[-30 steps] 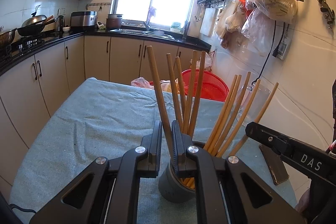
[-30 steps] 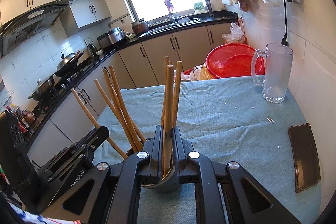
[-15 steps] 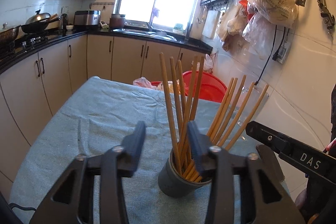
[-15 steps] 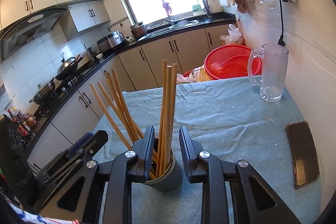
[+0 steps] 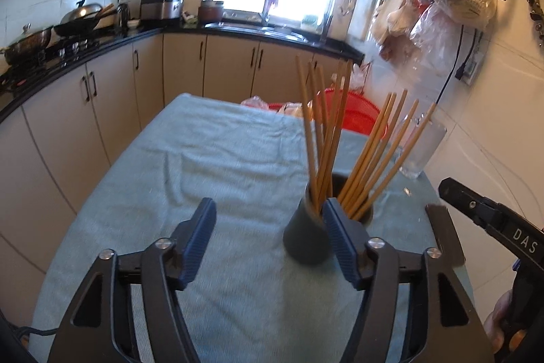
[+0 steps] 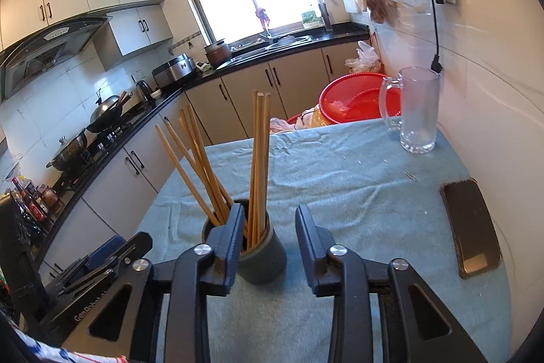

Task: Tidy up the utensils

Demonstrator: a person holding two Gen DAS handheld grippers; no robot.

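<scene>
Teal tablecloth [image 6: 357, 193] carries a glass mug [image 6: 416, 111] and phone [image 6: 471, 227].

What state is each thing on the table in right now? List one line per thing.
Left tool: jaws opening, nothing between them.
Right tool: jaws opening, nothing between them.
Chopsticks: standing in the holder, fanned in two bunches.
Holder: upright on the cloth.
Glass mug: upright, empty.
Phone: flat on the cloth, screen dark.
Cloth: spread out, wrinkled.
</scene>
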